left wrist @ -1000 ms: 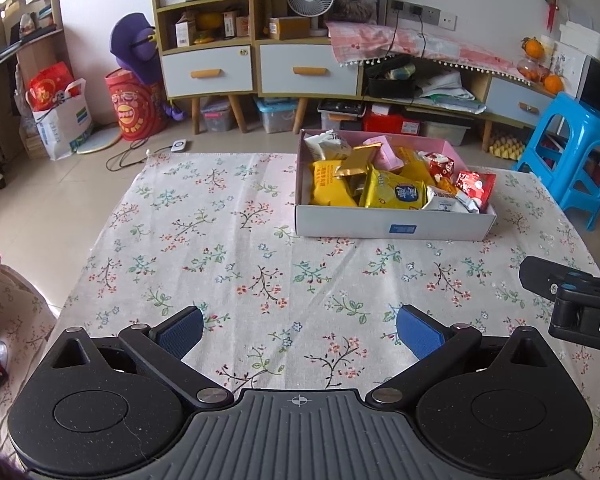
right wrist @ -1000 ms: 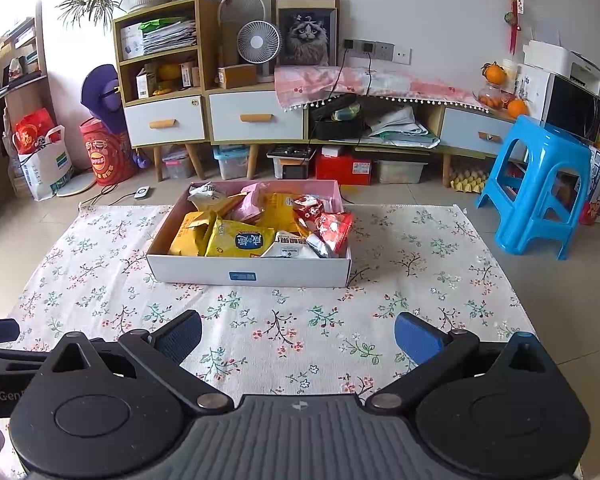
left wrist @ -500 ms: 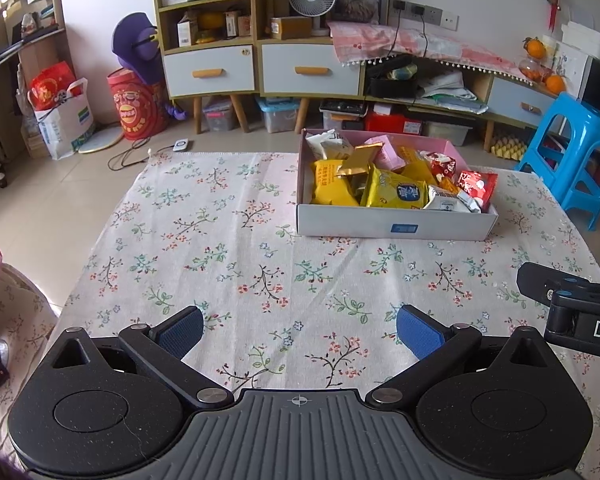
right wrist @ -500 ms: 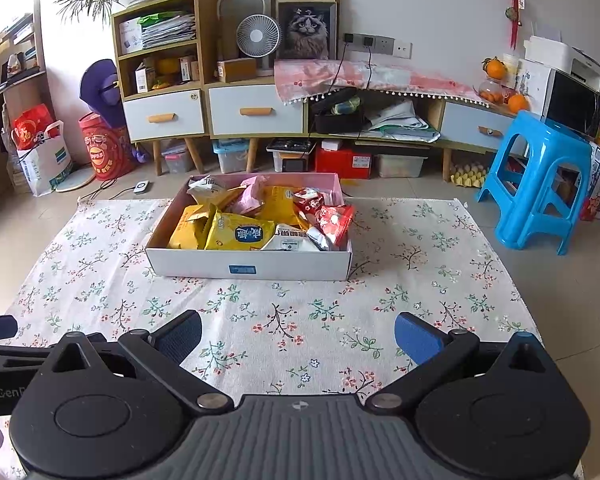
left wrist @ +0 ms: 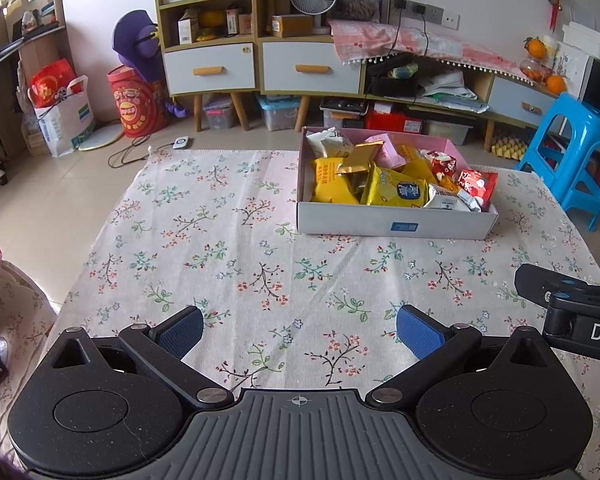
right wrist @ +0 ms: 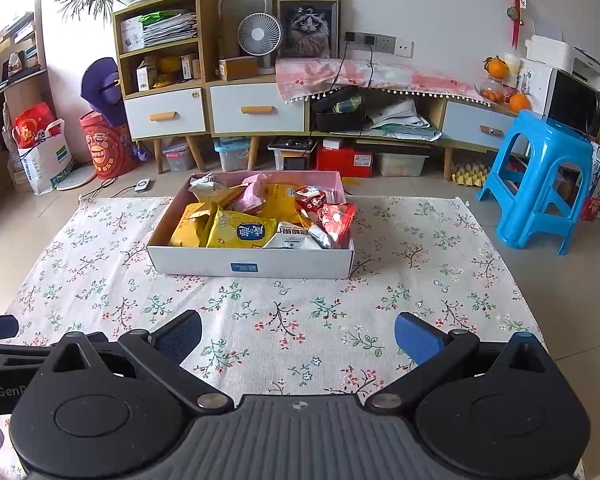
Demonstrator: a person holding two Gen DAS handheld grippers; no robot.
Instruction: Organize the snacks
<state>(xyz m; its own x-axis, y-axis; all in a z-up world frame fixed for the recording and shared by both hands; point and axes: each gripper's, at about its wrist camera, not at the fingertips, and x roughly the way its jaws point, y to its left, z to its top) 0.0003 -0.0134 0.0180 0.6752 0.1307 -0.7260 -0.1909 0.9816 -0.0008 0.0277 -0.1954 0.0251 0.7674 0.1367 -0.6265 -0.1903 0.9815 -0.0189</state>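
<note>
A shallow white box (left wrist: 396, 224) with a pink inside stands on the floral tablecloth (left wrist: 228, 248). It holds several snack packs: yellow bags (left wrist: 396, 190), a gold pack (left wrist: 358, 156), a pink pack, red packs (left wrist: 474, 184) at its right end. The box also shows in the right wrist view (right wrist: 252, 266). My left gripper (left wrist: 300, 330) is open and empty, near the table's front, left of the box. My right gripper (right wrist: 298, 334) is open and empty, in front of the box. Part of the right gripper (left wrist: 572, 304) shows at the left view's right edge.
A blue plastic stool (right wrist: 540, 184) stands on the floor to the right of the table. Cabinets with drawers (right wrist: 256, 108), shelves and storage bins line the far wall. A red bucket (left wrist: 138, 104) and bags stand at the far left.
Both grippers have drifted slightly; the box sits a little lower in both views. Nothing was taken hold of or let go.
</note>
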